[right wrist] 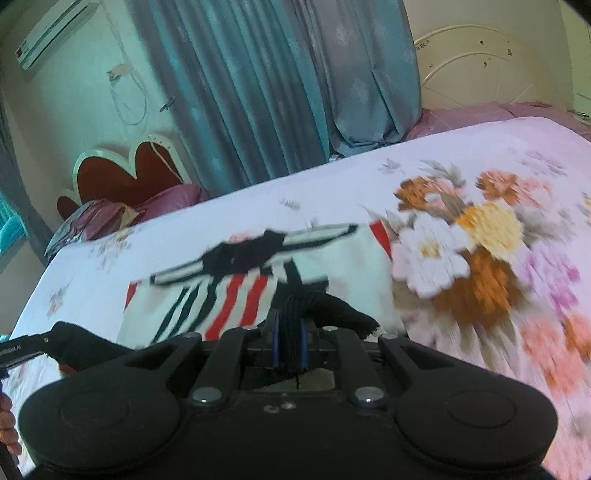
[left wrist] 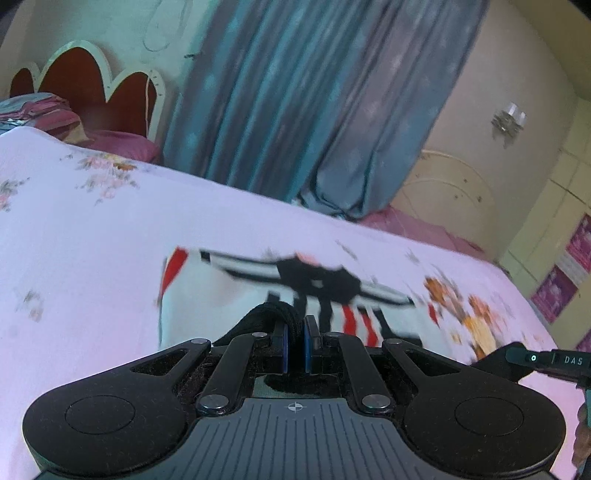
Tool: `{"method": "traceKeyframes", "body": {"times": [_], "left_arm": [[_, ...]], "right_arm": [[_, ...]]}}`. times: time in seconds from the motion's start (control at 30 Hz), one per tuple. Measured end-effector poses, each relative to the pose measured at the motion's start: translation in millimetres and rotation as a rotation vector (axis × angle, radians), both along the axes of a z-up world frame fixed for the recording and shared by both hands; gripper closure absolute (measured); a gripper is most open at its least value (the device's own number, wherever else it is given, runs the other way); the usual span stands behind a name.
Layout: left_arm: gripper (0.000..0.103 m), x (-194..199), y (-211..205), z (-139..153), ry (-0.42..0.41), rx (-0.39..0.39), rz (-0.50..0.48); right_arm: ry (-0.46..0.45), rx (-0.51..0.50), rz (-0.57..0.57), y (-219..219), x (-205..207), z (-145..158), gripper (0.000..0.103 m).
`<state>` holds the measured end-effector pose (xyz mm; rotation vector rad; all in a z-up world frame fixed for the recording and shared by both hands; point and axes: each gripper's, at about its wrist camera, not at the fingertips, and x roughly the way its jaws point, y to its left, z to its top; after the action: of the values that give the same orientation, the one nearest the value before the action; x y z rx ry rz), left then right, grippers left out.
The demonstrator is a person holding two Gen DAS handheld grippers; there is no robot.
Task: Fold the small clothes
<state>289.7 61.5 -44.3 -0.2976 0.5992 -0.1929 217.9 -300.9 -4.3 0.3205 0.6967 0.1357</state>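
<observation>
I see open bedspread [left wrist: 92, 229] left of the shirt [left wrist: 207, 291] and beyond it; the curtain [left wrist: 295, 103] and headboard [left wrist: 85, 81] close off the far side; my other gripper [left wrist: 532, 360] crowds the right.

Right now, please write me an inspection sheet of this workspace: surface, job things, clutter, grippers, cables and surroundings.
Surface: bed sheet, pale pink with printed flowers, large blooms on one side.
Job's things: one small garment, white with red and black stripes, lying on the sheet; its black hem edge is lifted.
Clutter: bundled bedding and a purple pillow near the headboard.
Grippers: left gripper shut on the black hem edge; right gripper shut on the same edge.
Cables: a thin cord loop hangs on the wall.
Surroundings: blue curtains, air conditioner, headboard.
</observation>
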Motion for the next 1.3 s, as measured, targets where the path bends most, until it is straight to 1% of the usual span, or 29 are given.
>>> {"method": "traceKeyframes", "body": {"times": [0.17, 0.27, 0.33, 0.43, 0.53, 0.63, 0.67, 0.7, 0.77, 0.83, 0.87, 0.9, 0.93, 0.97, 1.0, 1.07, 1.13, 1.17, 1.23, 1.3], "left_arm": [[0.096, 68, -6, -3, 0.015, -0.008, 0.050], [0.096, 110, -11, -15, 0.063, -0.005, 0.077], [0.096, 136, -15, -26, 0.094, 0.025, 0.096], [0.096, 162, -18, -42, 0.131, 0.053, 0.121], [0.096, 183, -19, -54, 0.134, 0.096, 0.153], [0.096, 199, -16, -62, 0.152, 0.122, 0.172], [0.096, 203, -15, -65, 0.159, 0.144, 0.174], [0.096, 205, -15, -67, 0.168, 0.155, 0.167], [0.095, 204, -9, -66, 0.174, 0.130, 0.154], [0.095, 202, -4, -64, 0.183, 0.113, 0.131], [0.086, 199, -2, -64, 0.189, 0.112, 0.118], [0.078, 197, -1, -64, 0.190, 0.117, 0.106], [0.058, 195, -1, -64, 0.189, 0.129, 0.095], [0.049, 193, -1, -66, 0.186, 0.144, 0.083], [0.049, 191, -3, -67, 0.183, 0.153, 0.063], [0.049, 190, -5, -70, 0.194, 0.138, 0.024], [0.049, 188, -7, -72, 0.196, 0.122, 0.008], [0.049, 187, -8, -73, 0.200, 0.117, -0.002], [0.049, 183, -6, -73, 0.209, 0.089, -0.011], [0.046, 179, -1, -71, 0.201, 0.066, 0.004]], "right_arm": [[0.008, 0.026, -0.017, -5, 66, -6, 0.093], [0.054, 0.048, -0.027, -9, 106, -18, 0.093], [0.094, 0.071, -0.034, -11, 129, -29, 0.093], [0.161, 0.098, -0.049, -11, 160, -51, 0.093], [0.196, 0.107, -0.058, -11, 181, -66, 0.093], [0.224, 0.127, -0.058, -11, 199, -77, 0.092], [0.242, 0.133, -0.050, -10, 206, -82, 0.090], [0.267, 0.149, -0.052, -11, 211, -89, 0.084], [0.280, 0.183, -0.065, -16, 217, -96, 0.080], [0.260, 0.201, -0.056, -22, 217, -92, 0.062], [0.235, 0.191, -0.052, -23, 216, -88, 0.039], [0.203, 0.160, -0.055, -25, 212, -82, 0.030], [0.179, 0.137, -0.054, -26, 210, -79, 0.033], [0.164, 0.121, -0.038, -27, 209, -76, 0.039], [0.163, 0.111, -0.014, -27, 209, -75, 0.042], [0.160, 0.080, 0.018, -26, 209, -77, 0.044], [0.145, 0.040, 0.029, -25, 205, -77, 0.044], [0.137, 0.040, 0.030, -27, 204, -78, 0.044], [0.126, 0.078, 0.014, -34, 201, -77, 0.043], [0.120, 0.109, -0.009, -42, 202, -77, 0.042]]}}
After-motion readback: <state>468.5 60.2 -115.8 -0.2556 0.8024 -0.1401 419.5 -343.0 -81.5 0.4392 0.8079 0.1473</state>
